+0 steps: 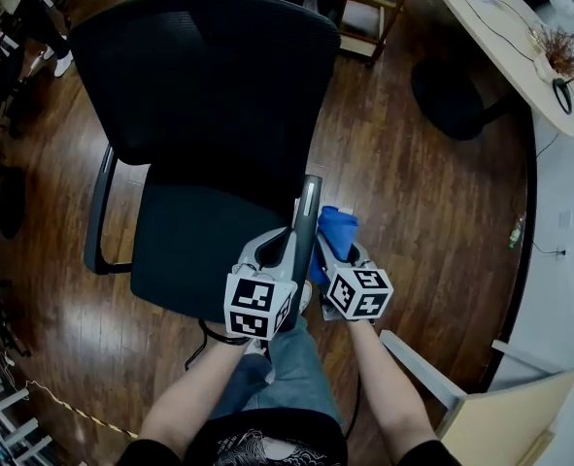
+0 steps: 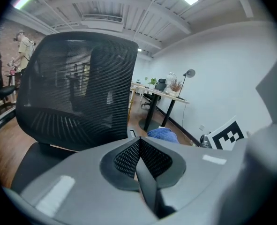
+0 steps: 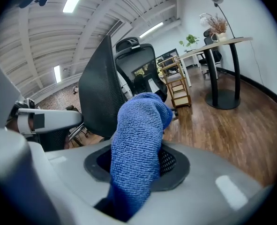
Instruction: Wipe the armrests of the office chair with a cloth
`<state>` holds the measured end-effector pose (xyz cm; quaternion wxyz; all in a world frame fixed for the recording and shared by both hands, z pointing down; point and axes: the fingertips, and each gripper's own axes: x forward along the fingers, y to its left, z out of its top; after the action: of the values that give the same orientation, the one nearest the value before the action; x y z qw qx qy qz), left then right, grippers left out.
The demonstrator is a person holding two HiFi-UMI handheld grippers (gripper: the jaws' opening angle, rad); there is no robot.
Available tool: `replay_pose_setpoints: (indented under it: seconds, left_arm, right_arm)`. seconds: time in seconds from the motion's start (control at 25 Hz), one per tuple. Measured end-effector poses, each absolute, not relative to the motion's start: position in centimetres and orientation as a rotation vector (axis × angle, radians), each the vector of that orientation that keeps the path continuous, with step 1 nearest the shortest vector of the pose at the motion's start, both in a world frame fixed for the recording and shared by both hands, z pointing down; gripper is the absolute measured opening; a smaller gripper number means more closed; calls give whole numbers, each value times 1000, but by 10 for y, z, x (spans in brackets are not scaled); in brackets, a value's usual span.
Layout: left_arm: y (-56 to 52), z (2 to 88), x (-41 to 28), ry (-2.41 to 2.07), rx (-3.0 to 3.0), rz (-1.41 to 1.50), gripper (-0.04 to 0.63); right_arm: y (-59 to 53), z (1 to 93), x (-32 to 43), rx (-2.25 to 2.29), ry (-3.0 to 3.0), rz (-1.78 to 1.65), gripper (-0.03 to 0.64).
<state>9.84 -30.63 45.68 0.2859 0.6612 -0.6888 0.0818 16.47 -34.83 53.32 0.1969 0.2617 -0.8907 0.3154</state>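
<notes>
My right gripper (image 1: pixel 350 252) is clamped on the blue terry cloth (image 1: pixel 337 225), just right of the black mesh office chair's (image 1: pixel 209 95) right-hand grey armrest (image 1: pixel 308 212), not on it. Left gripper (image 2: pixel 137 143) pinched together, empty. Left-hand armrest (image 1: pixel 100 212) waits too, I reckon.

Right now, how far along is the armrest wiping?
Done: the blue cloth is clamped in the right gripper's jaws. In hand: it hangs beside the nearer armrest, contact unclear; the left gripper is shut and empty. Left: wiping that armrest and the other armrest; neither shows as wiped.
</notes>
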Motion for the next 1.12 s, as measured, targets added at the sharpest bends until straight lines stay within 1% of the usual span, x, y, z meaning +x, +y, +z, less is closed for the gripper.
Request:
replay_pose_setpoints:
  seconds: [0.48,0.88,1.12]
  left_arm:
    - [-339,463,71,-1907,1670,198,5]
    - [-338,474,54,-1950,1584,197,5]
    - [-339,472,49,-1955,1569,188,5]
  right_arm:
    - [-419,531,129,588,-2512,775,138]
    - [-449,525,98,228,-2516,348,138]
    - [-451,519,91,192,-2516,326,138]
